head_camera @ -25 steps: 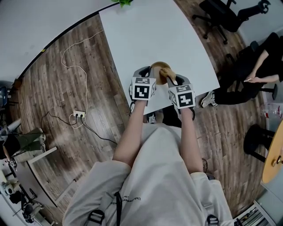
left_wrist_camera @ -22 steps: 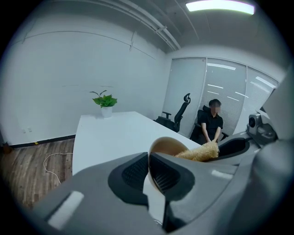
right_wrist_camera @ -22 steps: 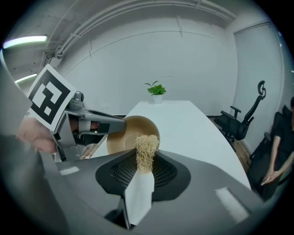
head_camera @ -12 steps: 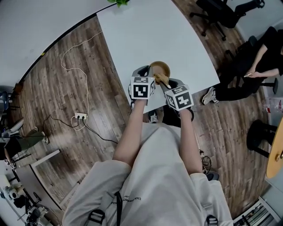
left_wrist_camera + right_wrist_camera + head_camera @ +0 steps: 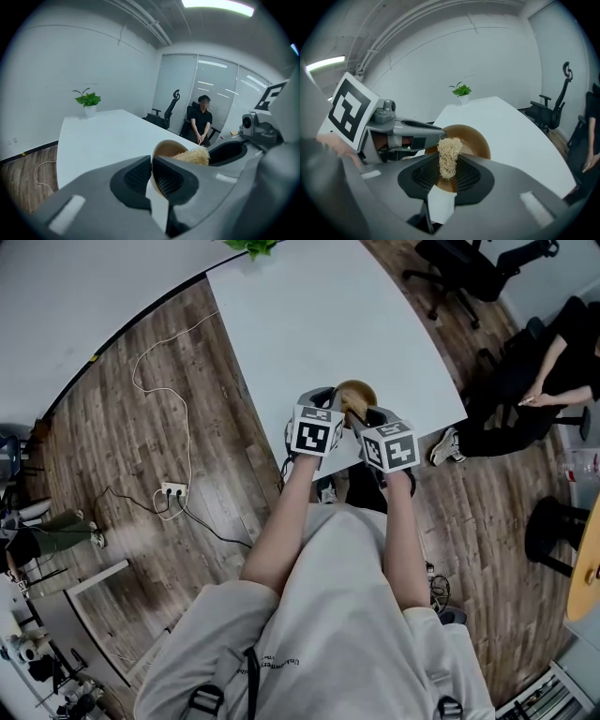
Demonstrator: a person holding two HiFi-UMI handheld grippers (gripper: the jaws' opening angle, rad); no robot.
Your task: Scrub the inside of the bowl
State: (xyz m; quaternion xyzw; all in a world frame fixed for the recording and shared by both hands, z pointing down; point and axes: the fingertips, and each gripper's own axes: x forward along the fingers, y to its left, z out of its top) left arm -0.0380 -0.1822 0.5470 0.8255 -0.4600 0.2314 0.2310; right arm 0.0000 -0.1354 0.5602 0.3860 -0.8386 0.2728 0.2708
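One bowl shifted right, scrubber inside

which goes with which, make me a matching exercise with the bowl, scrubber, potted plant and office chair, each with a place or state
Things:
1. bowl
2. fibrous scrubber
3. potted plant
4. office chair

Places or states:
a. on the floor, off the table
b. pinched at its rim by the left gripper
c. at the table's far end
d. clamped in the right gripper

Pairs: 1-b, 2-d, 3-c, 4-a
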